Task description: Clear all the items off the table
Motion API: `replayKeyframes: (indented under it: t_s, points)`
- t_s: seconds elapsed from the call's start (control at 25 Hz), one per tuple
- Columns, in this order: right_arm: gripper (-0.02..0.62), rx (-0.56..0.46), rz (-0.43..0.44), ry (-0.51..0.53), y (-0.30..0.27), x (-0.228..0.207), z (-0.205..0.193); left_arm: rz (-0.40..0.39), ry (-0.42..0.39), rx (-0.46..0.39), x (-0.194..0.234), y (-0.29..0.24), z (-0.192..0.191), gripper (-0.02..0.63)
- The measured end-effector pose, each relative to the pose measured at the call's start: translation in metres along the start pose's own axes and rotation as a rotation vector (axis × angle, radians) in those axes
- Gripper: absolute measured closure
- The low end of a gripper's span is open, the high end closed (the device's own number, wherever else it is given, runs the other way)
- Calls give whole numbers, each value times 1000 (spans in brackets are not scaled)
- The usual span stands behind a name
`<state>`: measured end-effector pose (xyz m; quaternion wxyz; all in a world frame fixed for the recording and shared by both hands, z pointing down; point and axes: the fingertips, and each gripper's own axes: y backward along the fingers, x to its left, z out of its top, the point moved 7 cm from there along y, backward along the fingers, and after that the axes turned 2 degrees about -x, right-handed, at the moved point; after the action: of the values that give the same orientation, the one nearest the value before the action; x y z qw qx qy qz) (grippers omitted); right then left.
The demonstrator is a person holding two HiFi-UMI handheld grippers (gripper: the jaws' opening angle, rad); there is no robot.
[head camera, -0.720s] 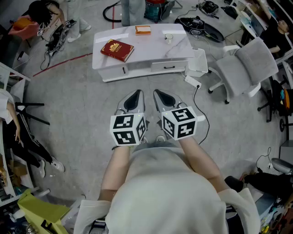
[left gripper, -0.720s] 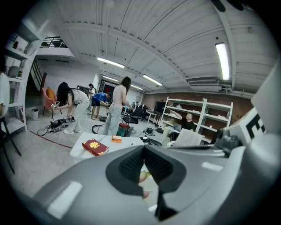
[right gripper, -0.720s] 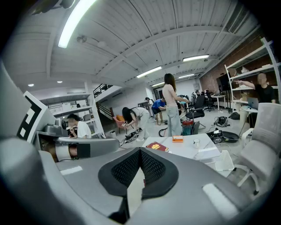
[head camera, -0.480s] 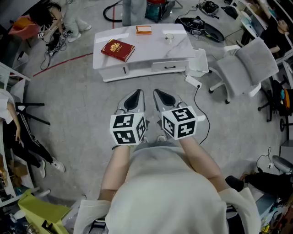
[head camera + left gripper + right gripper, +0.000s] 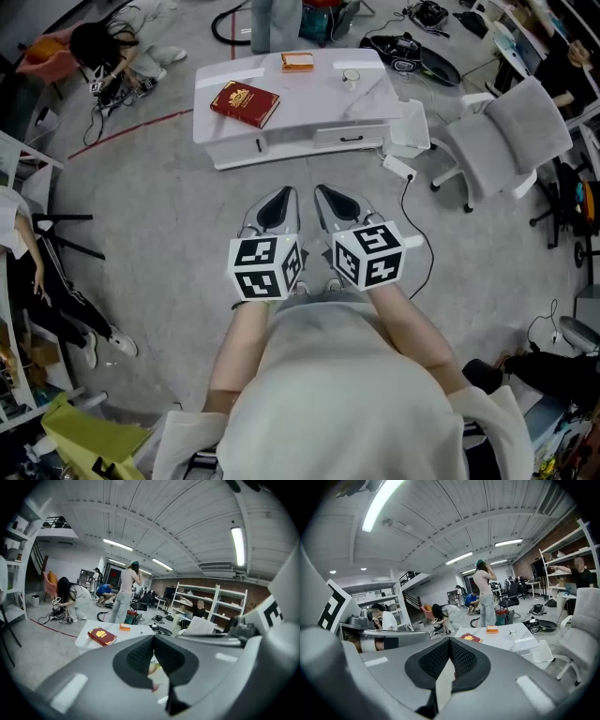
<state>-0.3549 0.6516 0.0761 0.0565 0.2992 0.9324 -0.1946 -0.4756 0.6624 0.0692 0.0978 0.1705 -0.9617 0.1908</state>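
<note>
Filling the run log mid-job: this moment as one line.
left gripper: shut, empty | right gripper: shut, empty | both: short of low white table | on table: red hardcover book, orange box, small pale cup

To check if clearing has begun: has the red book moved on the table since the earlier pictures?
No. The red book keeps its spot and angle near the left end of the white table; both shift slightly together, so only the camera moved.
</note>
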Motion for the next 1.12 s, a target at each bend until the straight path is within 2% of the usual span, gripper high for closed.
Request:
replayKeyframes:
  t_s: [0.56, 1.12]
  points:
    - [597, -3, -39, -14, -26, 14, -1, -26, 7, 8, 35, -6, 5, 598]
    - [597, 12, -8, -40, -67, -8, 6, 21, 56, 25, 67, -39, 10, 597]
